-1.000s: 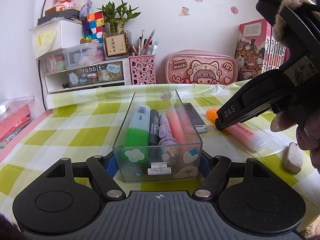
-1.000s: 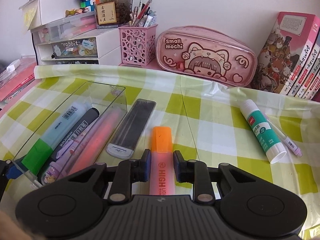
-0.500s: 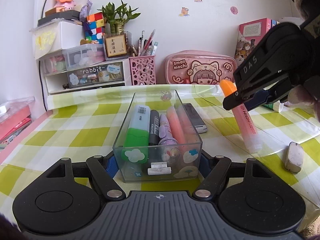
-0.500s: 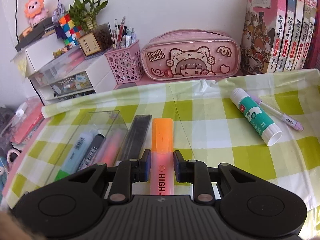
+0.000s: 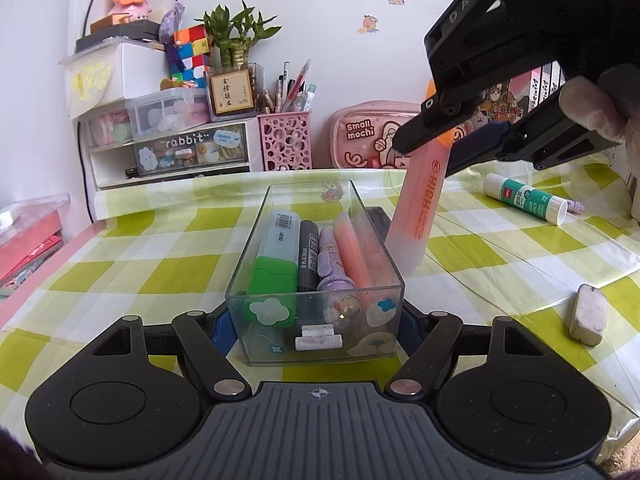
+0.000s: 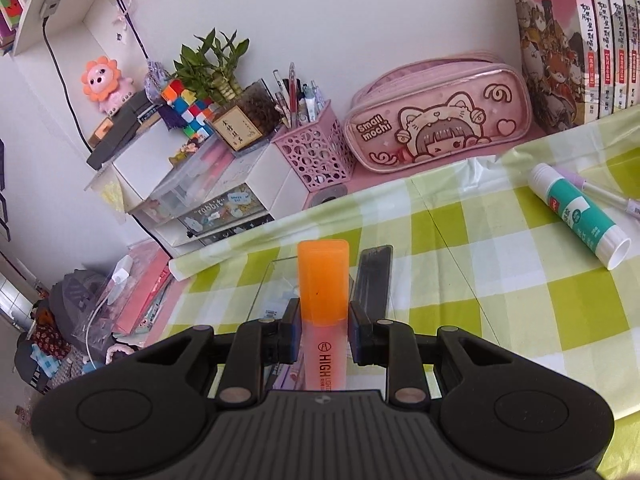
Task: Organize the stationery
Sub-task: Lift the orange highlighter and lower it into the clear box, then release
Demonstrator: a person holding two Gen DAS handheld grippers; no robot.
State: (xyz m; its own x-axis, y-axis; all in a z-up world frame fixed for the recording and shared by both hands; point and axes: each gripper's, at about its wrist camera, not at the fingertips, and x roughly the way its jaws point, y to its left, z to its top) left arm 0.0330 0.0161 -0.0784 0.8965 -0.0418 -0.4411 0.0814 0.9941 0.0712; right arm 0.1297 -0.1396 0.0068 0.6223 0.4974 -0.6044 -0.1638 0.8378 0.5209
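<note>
Orange highlighter (image 5: 420,204) tilted beside clear box (image 5: 316,280)

Table (image 5: 500,256) has a green-and-white checked cloth. On it: clear organizer box (image 5: 256,240) near centre, dark flat case (image 6: 374,276) just right of it, glue stick (image 5: 524,196) far right with what looks like a purple pen (image 6: 600,190) behind, grubby eraser (image 5: 588,314) near right.

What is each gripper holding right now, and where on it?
Right gripper: orange highlighter, just below its cap. Left gripper: clear box, by its near end.
</note>
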